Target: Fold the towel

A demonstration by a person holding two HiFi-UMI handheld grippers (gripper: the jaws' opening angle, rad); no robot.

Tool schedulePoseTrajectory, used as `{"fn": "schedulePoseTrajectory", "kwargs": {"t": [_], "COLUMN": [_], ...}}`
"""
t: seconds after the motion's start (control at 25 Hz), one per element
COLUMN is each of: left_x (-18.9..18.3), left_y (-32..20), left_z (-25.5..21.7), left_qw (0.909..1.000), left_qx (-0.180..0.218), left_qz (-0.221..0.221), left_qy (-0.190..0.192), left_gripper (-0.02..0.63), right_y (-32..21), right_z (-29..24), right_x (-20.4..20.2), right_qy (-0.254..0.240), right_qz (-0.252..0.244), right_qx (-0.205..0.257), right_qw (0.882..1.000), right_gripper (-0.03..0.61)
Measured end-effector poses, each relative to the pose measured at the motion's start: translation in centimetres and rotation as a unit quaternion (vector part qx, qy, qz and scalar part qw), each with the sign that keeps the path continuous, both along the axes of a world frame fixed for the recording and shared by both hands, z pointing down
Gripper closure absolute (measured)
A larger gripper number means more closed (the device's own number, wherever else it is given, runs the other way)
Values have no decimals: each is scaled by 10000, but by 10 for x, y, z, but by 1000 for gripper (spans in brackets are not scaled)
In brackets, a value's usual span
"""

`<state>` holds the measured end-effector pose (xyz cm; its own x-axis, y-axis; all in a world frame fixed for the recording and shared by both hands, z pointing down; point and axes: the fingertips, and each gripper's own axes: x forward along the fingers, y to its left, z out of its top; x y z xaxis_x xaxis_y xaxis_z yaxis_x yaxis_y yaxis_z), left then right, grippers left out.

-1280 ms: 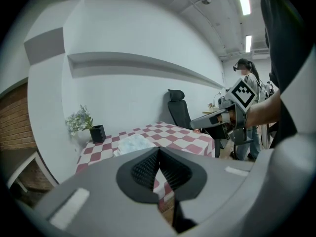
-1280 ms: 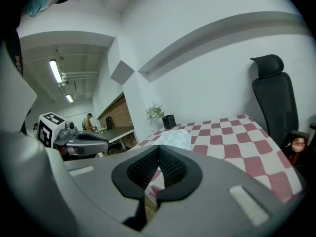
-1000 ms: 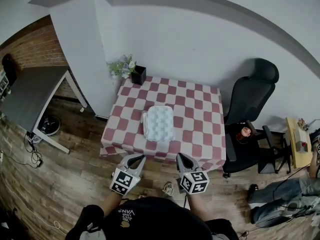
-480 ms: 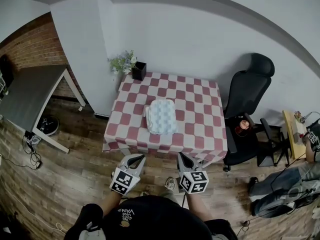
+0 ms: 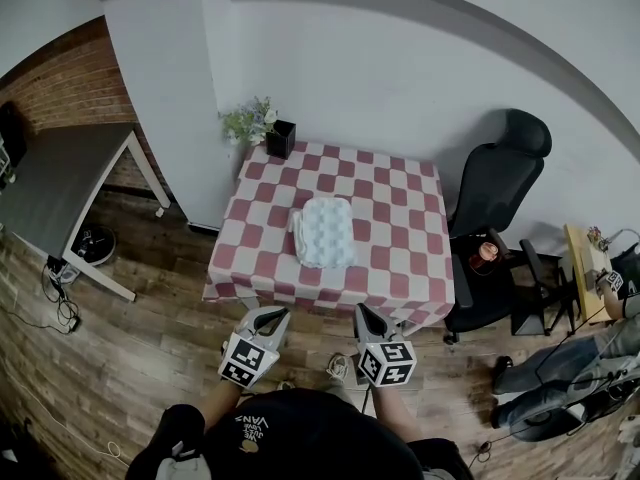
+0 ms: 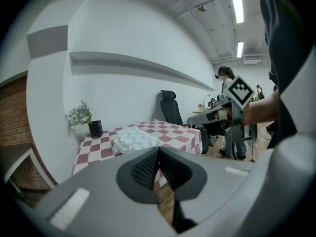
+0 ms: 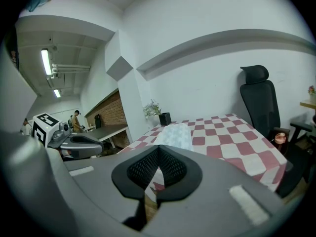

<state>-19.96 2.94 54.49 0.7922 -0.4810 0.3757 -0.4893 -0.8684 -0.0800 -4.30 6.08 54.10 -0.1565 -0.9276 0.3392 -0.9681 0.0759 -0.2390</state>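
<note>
A pale blue-white towel [image 5: 325,231] lies folded in a neat stack near the middle of the table [image 5: 400,268] with the red-and-white checked cloth. It also shows as a white heap [image 6: 133,138] in the left gripper view and as a pale stack [image 7: 174,135] in the right gripper view. My left gripper [image 5: 268,317] and right gripper [image 5: 364,318] hover side by side over the wooden floor, short of the table's near edge. Both are shut and hold nothing.
A small potted plant [image 5: 263,131] stands at the table's far left corner. A black office chair [image 5: 495,218] sits to the right of the table, a grey desk [image 5: 55,183] to the left. Cables lie on the wood floor [image 5: 140,348]. A person [image 5: 560,378] sits at the far right.
The table and towel have shifted slightly farther from the grippers in the head view. Both grippers stay shut and side by side.
</note>
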Motion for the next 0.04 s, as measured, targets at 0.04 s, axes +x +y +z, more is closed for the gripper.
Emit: {"fn": "schedulePoseTrajectory", "kwargs": {"t": [0.04], "left_x": [0], "left_y": [-1], "left_z": [0], "left_qw": [10000], "left_qx": [4], "left_qz": [-4], "left_qy": [3], "left_gripper": [611], "right_y": [-2], "right_z": [0], "right_x": [0], "right_qy": [3], "right_qz": [-8], "right_qx": [2], "right_qw": [10000], "right_gripper": [574]}}
